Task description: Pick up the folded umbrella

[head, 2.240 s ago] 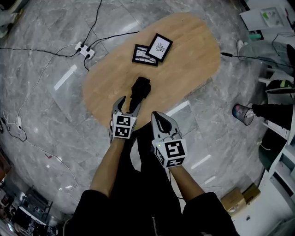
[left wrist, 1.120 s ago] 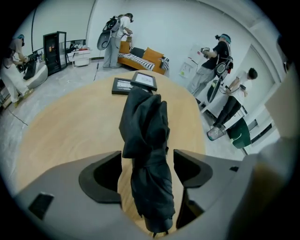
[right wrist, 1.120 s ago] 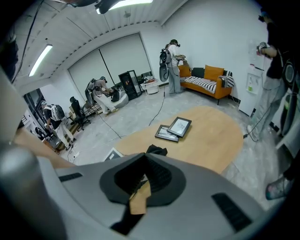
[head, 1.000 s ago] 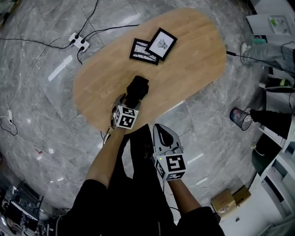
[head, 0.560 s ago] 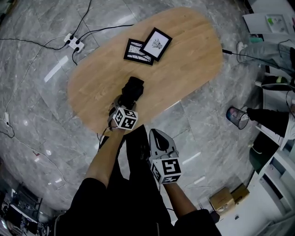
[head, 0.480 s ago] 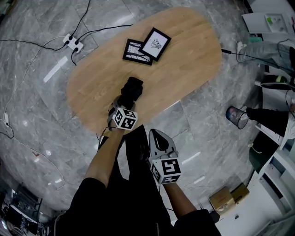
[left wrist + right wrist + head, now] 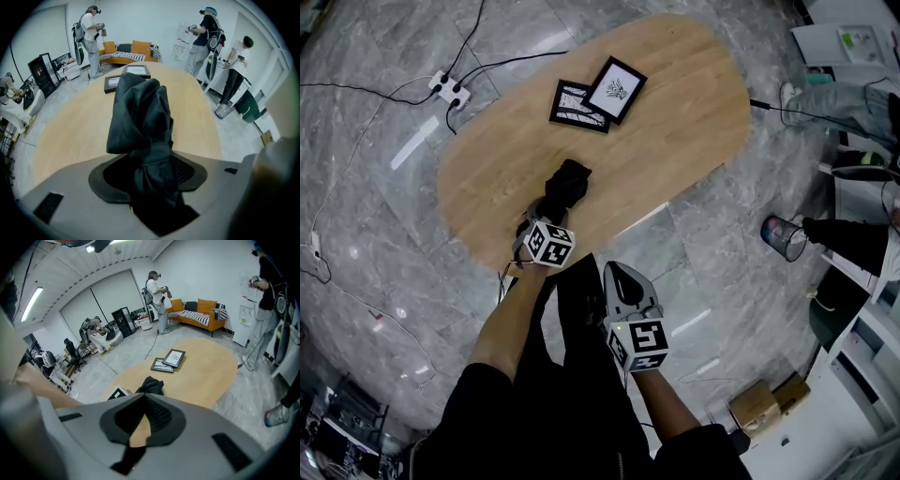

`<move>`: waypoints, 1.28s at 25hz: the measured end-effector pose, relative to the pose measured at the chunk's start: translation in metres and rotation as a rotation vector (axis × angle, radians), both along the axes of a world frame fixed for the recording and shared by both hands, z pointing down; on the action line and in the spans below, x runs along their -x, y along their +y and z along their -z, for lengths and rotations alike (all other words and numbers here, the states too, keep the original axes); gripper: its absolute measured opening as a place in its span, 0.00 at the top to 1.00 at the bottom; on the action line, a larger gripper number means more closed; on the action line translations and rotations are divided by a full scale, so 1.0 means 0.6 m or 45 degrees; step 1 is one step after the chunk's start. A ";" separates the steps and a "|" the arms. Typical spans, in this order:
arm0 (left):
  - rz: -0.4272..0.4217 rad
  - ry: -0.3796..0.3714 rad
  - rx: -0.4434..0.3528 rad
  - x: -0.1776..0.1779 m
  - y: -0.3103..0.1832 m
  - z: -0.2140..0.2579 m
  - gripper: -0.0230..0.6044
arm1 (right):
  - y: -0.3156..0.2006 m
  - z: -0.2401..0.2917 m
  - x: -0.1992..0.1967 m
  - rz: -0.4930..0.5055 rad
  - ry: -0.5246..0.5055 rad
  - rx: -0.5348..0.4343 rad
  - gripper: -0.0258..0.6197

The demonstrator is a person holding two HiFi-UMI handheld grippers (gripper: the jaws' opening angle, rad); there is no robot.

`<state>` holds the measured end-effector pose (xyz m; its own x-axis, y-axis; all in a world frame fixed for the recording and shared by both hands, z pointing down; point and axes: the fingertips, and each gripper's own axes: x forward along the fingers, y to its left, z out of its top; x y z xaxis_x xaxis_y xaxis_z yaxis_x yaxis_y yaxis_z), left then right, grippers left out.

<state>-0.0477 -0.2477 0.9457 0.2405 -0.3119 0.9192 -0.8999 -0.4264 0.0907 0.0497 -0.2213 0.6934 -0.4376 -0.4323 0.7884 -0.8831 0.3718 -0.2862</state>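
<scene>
Two jaws of my left gripper (image 7: 542,214) have just been closing, and they pinch the near end of the black folded fabric umbrella (image 7: 566,182). It sits at the near part of the oval light wooden table (image 7: 684,112), its bunched cloth pointing toward two black-framed pictures (image 7: 598,90). My right gripper (image 7: 624,275) hangs off the table's near edge above the grey marble floor (image 7: 375,225), jaws together, holding nothing.
</scene>
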 end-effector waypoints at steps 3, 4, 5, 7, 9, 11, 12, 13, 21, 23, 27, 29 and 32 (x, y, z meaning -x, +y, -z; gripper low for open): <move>0.012 0.000 0.021 0.011 0.007 0.007 0.59 | 0.002 0.003 0.005 0.010 -0.009 -0.001 0.94; 0.017 0.003 0.025 0.014 0.008 0.010 0.59 | 0.003 0.005 0.007 0.012 -0.013 -0.004 0.94; 0.022 0.007 0.027 0.017 0.009 0.013 0.59 | 0.003 0.007 0.010 0.015 -0.017 -0.008 0.94; 0.035 0.021 0.033 0.022 0.012 0.021 0.59 | 0.005 0.012 0.016 0.022 -0.023 -0.014 0.94; 0.059 0.050 0.047 0.025 0.016 0.032 0.59 | 0.006 0.018 0.021 0.030 -0.029 -0.020 0.94; 0.074 0.074 0.057 0.027 0.016 0.045 0.59 | 0.007 0.024 0.026 0.035 -0.036 -0.028 0.94; 0.076 0.080 0.056 0.030 0.016 0.052 0.60 | 0.008 0.028 0.030 0.036 -0.041 -0.030 0.94; 0.078 0.086 0.052 0.032 0.016 0.059 0.60 | 0.010 0.032 0.033 0.038 -0.045 -0.032 0.94; 0.104 0.108 -0.016 0.058 0.008 0.140 0.60 | 0.019 0.077 0.060 0.069 -0.081 -0.063 0.94; 0.119 0.119 -0.033 0.067 0.008 0.163 0.60 | 0.021 0.089 0.068 0.069 -0.089 -0.073 0.94; 0.155 0.139 -0.072 0.083 0.012 0.211 0.60 | 0.023 0.117 0.085 0.087 -0.102 -0.103 0.94; 0.173 0.152 -0.090 0.091 0.015 0.237 0.60 | 0.020 0.134 0.092 0.089 -0.112 -0.122 0.94; 0.201 0.176 -0.118 0.101 0.018 0.276 0.60 | 0.014 0.160 0.103 0.095 -0.129 -0.158 0.94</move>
